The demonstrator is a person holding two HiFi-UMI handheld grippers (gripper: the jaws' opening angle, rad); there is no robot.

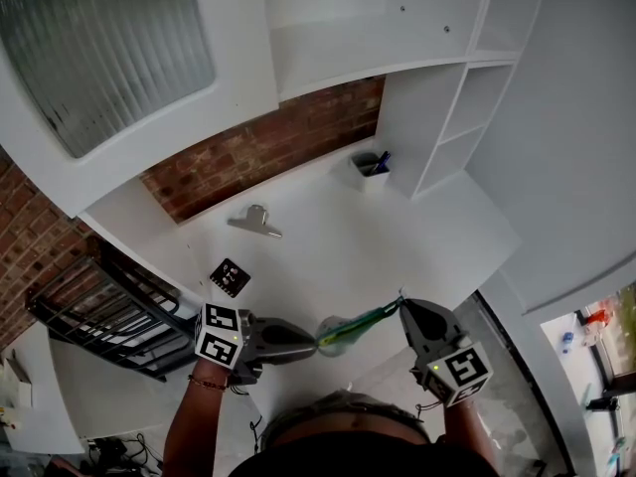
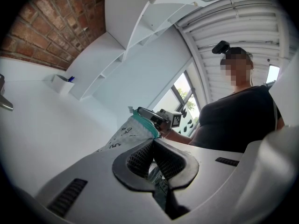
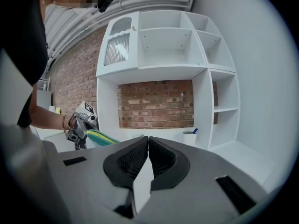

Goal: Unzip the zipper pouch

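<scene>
My left gripper (image 2: 153, 143) has its fingers (image 2: 140, 158) closed on one end of the zipper pouch (image 1: 348, 328), and I can see printed fabric pinched between the pads. The right gripper (image 3: 148, 139) has its fingers (image 3: 133, 160) pressed together at the pouch's other end. I judge they are on the zipper pull, though the tab is too small for me to make out.

The pouch hangs in the air between the two grippers, above the white desk (image 1: 328, 237) and touching nothing else. In the head view its long axis, with the teal zipper edge, runs straight from the left fingertips up and rightward to the right fingertips. It looks stretched fairly taut.

That line is what the next move turns on. The slider can only travel along it, so my right hand has to track the zipper edge while the left anchors its end. Each hand is already at its own end, so neither needs to reach. I cannot tell how much of the zipper is open.

Farther back on the desk, well apart from the pouch, lie a metal clip (image 1: 256, 223) and a pen cup (image 1: 370, 167).
</scene>
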